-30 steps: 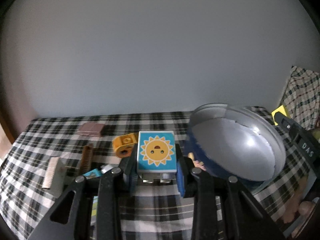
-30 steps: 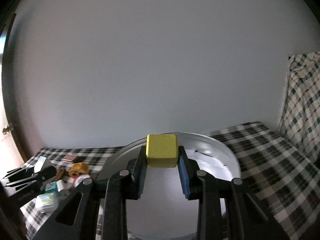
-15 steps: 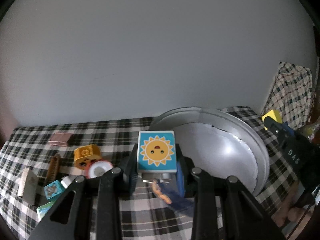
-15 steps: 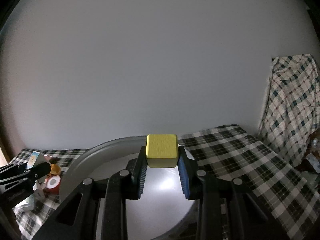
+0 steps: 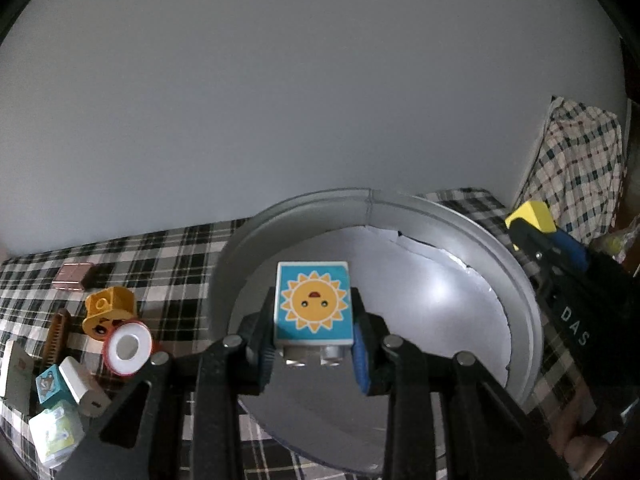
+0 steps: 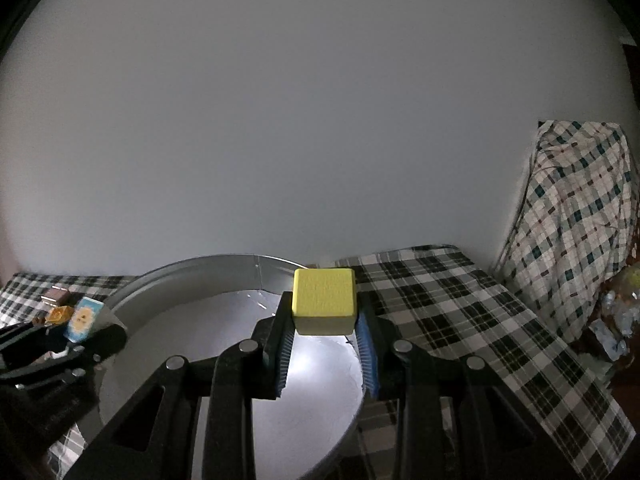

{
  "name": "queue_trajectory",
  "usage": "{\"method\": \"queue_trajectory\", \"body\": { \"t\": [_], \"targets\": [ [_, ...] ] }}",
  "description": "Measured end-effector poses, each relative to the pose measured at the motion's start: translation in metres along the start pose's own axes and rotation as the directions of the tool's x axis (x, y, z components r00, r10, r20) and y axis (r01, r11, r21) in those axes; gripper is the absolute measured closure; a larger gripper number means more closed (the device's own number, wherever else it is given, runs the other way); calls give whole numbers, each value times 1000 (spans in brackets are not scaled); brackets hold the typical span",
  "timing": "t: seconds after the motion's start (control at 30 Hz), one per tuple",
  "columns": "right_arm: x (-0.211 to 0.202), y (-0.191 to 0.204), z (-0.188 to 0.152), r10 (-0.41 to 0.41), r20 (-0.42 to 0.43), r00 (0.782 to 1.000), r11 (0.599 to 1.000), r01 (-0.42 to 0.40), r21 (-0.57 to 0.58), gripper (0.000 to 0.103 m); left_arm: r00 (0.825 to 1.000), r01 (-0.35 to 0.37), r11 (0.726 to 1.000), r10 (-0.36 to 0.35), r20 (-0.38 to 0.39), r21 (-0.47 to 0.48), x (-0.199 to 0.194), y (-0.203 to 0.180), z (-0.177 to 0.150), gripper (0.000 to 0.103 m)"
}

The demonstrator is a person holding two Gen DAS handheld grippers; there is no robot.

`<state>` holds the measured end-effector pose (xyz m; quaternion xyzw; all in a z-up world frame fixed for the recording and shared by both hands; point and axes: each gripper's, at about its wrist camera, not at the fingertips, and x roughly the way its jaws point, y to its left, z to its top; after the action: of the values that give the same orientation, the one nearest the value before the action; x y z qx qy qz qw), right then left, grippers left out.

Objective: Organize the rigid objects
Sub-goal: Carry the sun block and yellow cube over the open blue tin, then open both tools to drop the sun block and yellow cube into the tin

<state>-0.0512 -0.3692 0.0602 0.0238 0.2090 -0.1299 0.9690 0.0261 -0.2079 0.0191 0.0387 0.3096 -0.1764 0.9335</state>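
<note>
Sun block | left tongs now over pan, seemingly

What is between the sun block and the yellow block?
Only bare tray. In the left wrist view, the sun block in the left tool and the yellow block in the right tool have the silver tray's empty floor between them.

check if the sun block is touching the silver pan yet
Apart. The left wrist view shows the sun block clamped in the left claw, held above the silver pan, with bare pan floor visible beneath its studs.
</note>
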Motion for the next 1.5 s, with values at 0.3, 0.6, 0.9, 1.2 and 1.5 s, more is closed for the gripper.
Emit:
{"method": "queue_trajectory", "body": {
  "t": [0.3,0.6,0.9,1.2,1.5],
  "targets": [
    [11,11,-5,-5,-40,999,999,3,-47,71,1000,-10,1000,10,-29,15,15,-5,-4,73],
    [22,18,-10,-2,-98,995,998,-4,-58,71,998,-21,999,22,-56,31,24,-7,-9,73],
    [26,23,-12,21,-116,993,998,-28,-60,71,998,-44,997,47,-52,56,27,-12,-14,71],
    [-4,2,-2,0,61,998,998,-4,70,15,984,-136,987,124,131,82,-12,-14,-16,1],
    [-5,-30,-3,-8,52,999,973,-5,232,11,974,-175,984,167,153,44,-26,11,-23,1]
  ]
}}
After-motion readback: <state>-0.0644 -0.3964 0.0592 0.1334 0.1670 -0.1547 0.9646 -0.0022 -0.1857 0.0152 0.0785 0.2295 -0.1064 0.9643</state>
